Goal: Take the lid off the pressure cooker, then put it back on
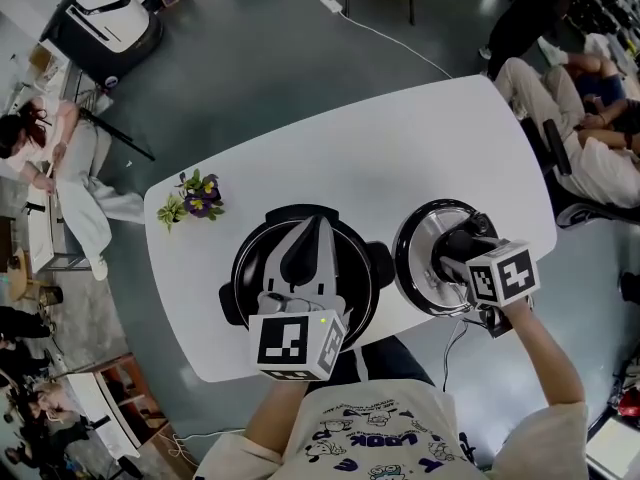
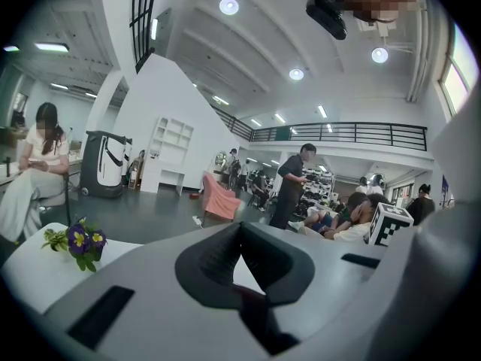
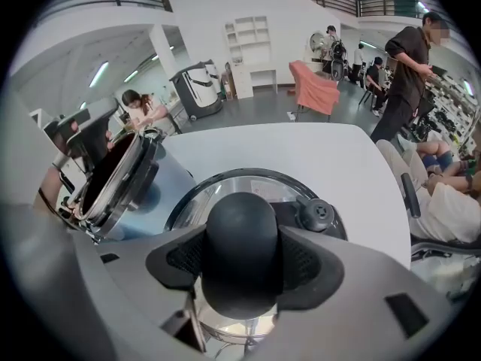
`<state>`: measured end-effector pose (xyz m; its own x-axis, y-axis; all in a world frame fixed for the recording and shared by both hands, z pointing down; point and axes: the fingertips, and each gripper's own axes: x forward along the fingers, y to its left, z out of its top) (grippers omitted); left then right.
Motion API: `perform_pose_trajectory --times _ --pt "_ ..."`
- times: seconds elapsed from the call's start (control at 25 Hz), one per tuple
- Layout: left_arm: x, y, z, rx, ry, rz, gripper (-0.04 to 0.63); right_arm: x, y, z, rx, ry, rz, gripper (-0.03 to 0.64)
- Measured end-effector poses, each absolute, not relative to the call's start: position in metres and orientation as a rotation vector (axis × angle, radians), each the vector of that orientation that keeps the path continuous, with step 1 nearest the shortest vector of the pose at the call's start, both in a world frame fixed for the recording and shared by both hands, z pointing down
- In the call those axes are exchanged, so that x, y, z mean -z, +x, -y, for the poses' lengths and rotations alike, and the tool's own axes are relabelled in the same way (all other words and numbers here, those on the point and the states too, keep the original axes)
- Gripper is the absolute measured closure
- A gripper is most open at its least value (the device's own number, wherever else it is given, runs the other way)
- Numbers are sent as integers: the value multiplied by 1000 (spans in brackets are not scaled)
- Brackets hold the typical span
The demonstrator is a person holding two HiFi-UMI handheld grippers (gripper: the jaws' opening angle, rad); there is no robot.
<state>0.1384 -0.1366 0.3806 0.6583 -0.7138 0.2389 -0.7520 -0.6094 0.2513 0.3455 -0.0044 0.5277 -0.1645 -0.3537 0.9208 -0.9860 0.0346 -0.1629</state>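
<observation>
The black pressure cooker stands open in the middle of the white table; in the right gripper view its steel rim shows at the left. Its steel lid is to the right of the pot, low over the table's near right part. I cannot tell whether the lid touches the table. My right gripper points steeply down and is shut on the lid's black knob, its pads pressing on both sides. My left gripper hovers over the open pot, shut, with nothing between its jaws.
A small bunch of purple flowers lies on the table's left end, also in the left gripper view. People sit close to the table's right edge, and one person sits at the far left. A cable hangs below the front edge.
</observation>
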Motion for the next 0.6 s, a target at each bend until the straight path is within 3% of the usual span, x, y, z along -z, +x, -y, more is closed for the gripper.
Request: perform_pose_trajectory --times 0.6 --pt "-404 130 146 -184 2510 1222 581 -603 321 4 -1112 1357 1567 322"
